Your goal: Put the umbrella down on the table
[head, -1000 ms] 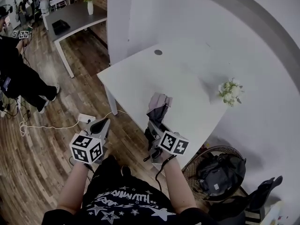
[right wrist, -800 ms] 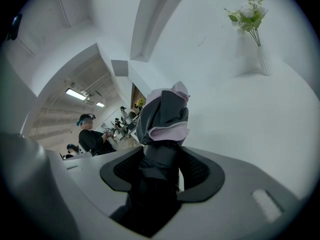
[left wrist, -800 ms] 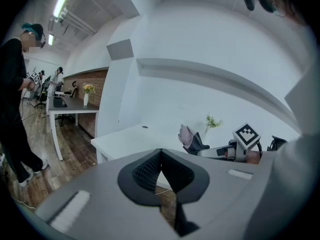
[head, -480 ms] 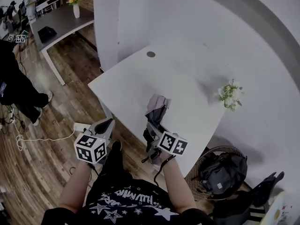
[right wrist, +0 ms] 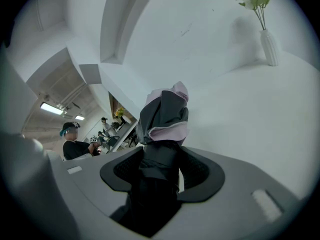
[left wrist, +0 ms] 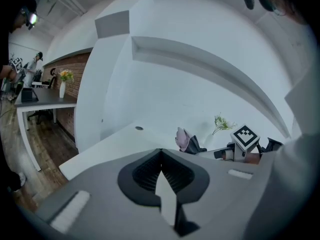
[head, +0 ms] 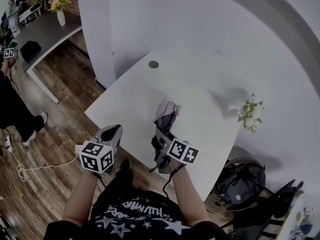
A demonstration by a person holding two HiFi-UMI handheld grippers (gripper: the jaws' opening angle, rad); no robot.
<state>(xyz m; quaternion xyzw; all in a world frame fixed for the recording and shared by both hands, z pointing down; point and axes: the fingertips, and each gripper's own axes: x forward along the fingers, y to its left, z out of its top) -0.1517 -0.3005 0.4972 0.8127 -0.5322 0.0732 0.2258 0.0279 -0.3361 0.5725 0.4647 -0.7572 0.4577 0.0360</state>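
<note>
The folded grey-and-pink fabric umbrella (head: 167, 110) is clenched by its dark lower bundle in my right claw (head: 159, 135), canopy end slanting out over the near part of the white rectangular table (head: 200, 79) and apparently not resting on it, while my left claw (head: 112, 132) hangs pinched together and empty beside the table's near edge. If I let go this close to the edge, I judge the handle end could overhang and tip the whole thing onto the wooden floor (head: 55, 134); releasing it tilted and aloft could also make it drop and roll
</note>
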